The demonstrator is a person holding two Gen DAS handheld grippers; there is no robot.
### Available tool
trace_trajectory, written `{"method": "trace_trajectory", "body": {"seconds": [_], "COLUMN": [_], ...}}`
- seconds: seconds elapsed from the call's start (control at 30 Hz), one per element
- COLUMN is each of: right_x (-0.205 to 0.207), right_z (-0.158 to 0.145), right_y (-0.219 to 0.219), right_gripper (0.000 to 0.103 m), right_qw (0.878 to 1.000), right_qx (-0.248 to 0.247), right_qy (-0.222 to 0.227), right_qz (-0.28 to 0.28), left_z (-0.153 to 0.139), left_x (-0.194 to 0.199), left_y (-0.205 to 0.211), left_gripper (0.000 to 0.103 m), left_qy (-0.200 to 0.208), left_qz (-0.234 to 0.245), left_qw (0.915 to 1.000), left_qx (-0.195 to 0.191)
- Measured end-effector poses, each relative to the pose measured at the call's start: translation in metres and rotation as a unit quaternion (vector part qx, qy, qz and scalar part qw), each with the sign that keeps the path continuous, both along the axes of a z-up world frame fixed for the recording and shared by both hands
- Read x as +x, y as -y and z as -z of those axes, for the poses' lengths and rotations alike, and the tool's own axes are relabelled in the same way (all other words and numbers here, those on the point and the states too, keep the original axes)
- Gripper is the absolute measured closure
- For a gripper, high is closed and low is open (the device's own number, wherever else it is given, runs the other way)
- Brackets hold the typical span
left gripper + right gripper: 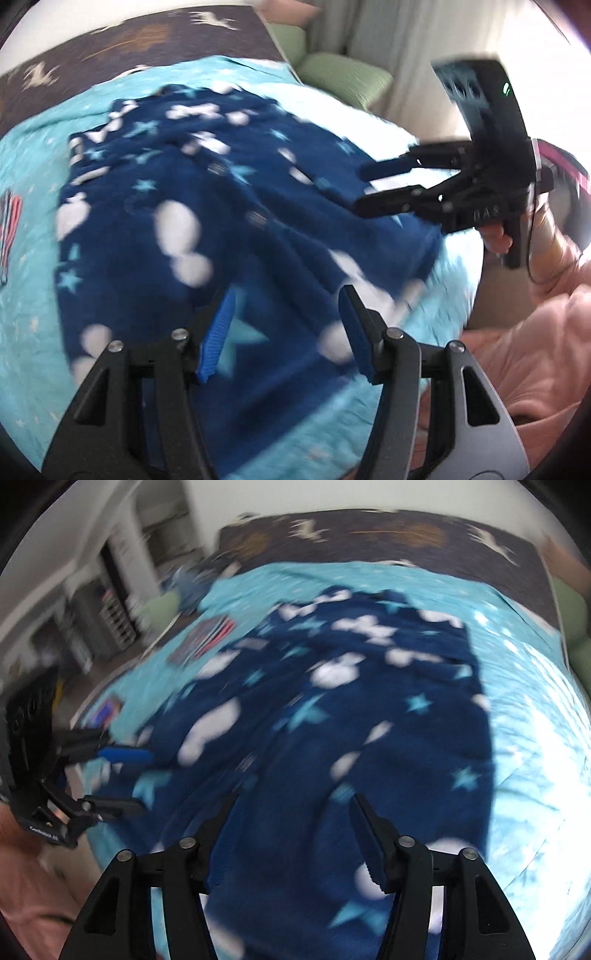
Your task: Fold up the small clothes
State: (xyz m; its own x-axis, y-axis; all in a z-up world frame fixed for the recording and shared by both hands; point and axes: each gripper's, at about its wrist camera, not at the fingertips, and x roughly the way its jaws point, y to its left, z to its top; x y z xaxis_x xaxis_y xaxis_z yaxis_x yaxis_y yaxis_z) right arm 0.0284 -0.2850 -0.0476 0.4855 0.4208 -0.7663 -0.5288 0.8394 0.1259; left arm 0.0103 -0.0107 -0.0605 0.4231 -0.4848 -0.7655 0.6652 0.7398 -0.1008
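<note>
Your left gripper (288, 325) has its jaws spread apart with nothing between them, hanging just above the near hem of the navy garment (207, 206). Your right gripper (291, 834) is likewise spread wide and empty, poised over the same near edge, a little further along to the right. Both views are blurred, so I cannot tell whether either fingertip brushes the fleece.

The garment, dark blue with white clouds and pale stars, lies spread on the turquoise bedspread (29, 192). Its long axis runs straight away from you, from the hem under your grippers to what looks like the collar end near the dark patterned blanket (369, 535) at the head of the bed. So the cloth lies directly ahead of and beneath both grippers, and neither is clearly nearer; each seems placed to take one near corner.

Off to your left on the bedspread sit some striped, already flat pieces (207, 637). Green cushions (343, 75) lie beyond the bed's right side.
</note>
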Motion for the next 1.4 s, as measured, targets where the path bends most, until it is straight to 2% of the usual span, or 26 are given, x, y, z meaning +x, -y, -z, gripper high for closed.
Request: {"method": "trace_trajectory", "body": {"seconds": [0.07, 0.2, 0.27, 0.3, 0.37, 0.4, 0.5, 0.6, 0.73, 0.8, 0.87, 0.9, 0.93, 0.97, 1.0, 1.03, 1.17, 1.2, 1.23, 1.27, 1.3, 1.33, 1.4], "right_x": [-0.026, -0.068, -0.079, -0.080, -0.079, -0.077, -0.080, -0.080, -0.078, -0.074, -0.071, -0.069, -0.067, -0.066, -0.064, -0.061, -0.049, -0.048, -0.047, -0.047, -0.049, -0.051, -0.056], "right_z": [0.009, 0.027, 0.033, 0.034, 0.035, 0.035, 0.033, 0.037, 0.046, 0.051, 0.053, 0.052, 0.051, 0.049, 0.046, 0.044, 0.035, 0.033, 0.032, 0.030, 0.028, 0.026, 0.020], "right_y": [-0.012, -0.025, -0.025, -0.025, -0.021, -0.019, -0.021, -0.031, -0.045, -0.048, -0.049, -0.048, -0.046, -0.044, -0.041, -0.037, -0.019, -0.015, -0.012, -0.010, -0.009, -0.009, -0.009], "right_gripper": [0.042, 0.041, 0.041, 0.041, 0.041, 0.041, 0.041, 0.041, 0.041, 0.041, 0.042, 0.045, 0.055, 0.063, 0.074, 0.079, 0.083, 0.083, 0.083, 0.084, 0.084, 0.084, 0.084], "right_qw": [0.999, 0.995, 0.994, 0.994, 0.996, 0.996, 0.996, 0.993, 0.988, 0.987, 0.988, 0.989, 0.991, 0.992, 0.994, 0.995, 0.999, 0.999, 0.999, 0.999, 0.999, 0.998, 0.996], "right_qx": [-0.021, -0.047, -0.060, -0.062, -0.052, -0.048, -0.051, -0.074, -0.101, -0.109, -0.110, -0.104, -0.094, -0.082, -0.071, -0.060, 0.003, 0.014, 0.025, 0.037, 0.048, 0.060, 0.082], "right_qy": [0.012, 0.030, 0.034, 0.034, 0.028, 0.027, 0.036, 0.046, 0.057, 0.059, 0.065, 0.067, 0.068, 0.067, 0.065, 0.062, 0.037, 0.030, 0.026, 0.022, 0.019, 0.015, 0.017], "right_qz": [-0.026, -0.079, -0.083, -0.080, -0.070, -0.065, -0.066, -0.084, -0.103, -0.102, -0.090, -0.082, -0.074, -0.066, -0.058, -0.048, -0.014, -0.011, -0.009, -0.009, -0.013, -0.020, -0.037], "left_z": [0.007, 0.021, 0.031, 0.034, 0.033, 0.031, 0.026, 0.020, 0.015, 0.017, 0.022, 0.024, 0.026, 0.028, 0.029, 0.030, 0.034, 0.035, 0.036, 0.035, 0.032, 0.024, 0.006], "left_x": [-0.014, -0.024, -0.025, -0.023, -0.019, -0.016, -0.010, -0.008, -0.009, -0.013, -0.020, -0.022, -0.025, -0.026, -0.027, -0.027, -0.023, -0.020, -0.016, -0.013, -0.010, -0.008, -0.007], "left_y": [0.011, 0.023, 0.028, 0.027, 0.018, 0.013, -0.008, -0.020, -0.024, -0.022, -0.019, -0.018, -0.017, -0.015, -0.013, -0.009, 0.000, 0.001, 0.002, 0.000, -0.005, -0.013, -0.024], "left_gripper": [0.043, 0.042, 0.042, 0.044, 0.055, 0.068, 0.088, 0.092, 0.092, 0.088, 0.066, 0.050, 0.045, 0.045, 0.044, 0.042, 0.041, 0.050, 0.073, 0.081, 0.090, 0.091, 0.092], "left_qy": [0.000, -0.028, -0.015, -0.020, -0.030, -0.035, -0.058, -0.051, -0.049, -0.048, -0.051, -0.052, -0.051, -0.048, -0.046, -0.043, -0.028, -0.024, -0.018, -0.022, -0.034, -0.044, -0.034], "left_qz": [0.012, 0.024, 0.013, 0.006, -0.012, -0.024, -0.049, -0.070, -0.074, -0.068, -0.063, -0.063, -0.063, -0.061, -0.060, -0.062, -0.075, -0.081, -0.094, -0.099, -0.099, -0.103, -0.109], "left_qw": [0.9999, 0.9993, 0.9995, 0.9995, 0.9995, 0.9990, 0.9954, 0.9934, 0.9922, 0.9930, 0.9939, 0.9941, 0.9944, 0.9949, 0.9953, 0.9955, 0.9959, 0.9959, 0.9952, 0.9946, 0.9936, 0.9911, 0.9875], "left_qx": [0.009, 0.001, 0.025, 0.024, -0.003, -0.014, -0.060, -0.075, -0.088, -0.084, -0.075, -0.071, -0.068, -0.065, -0.061, -0.058, -0.041, -0.033, -0.021, -0.023, -0.042, -0.072, -0.109]}}
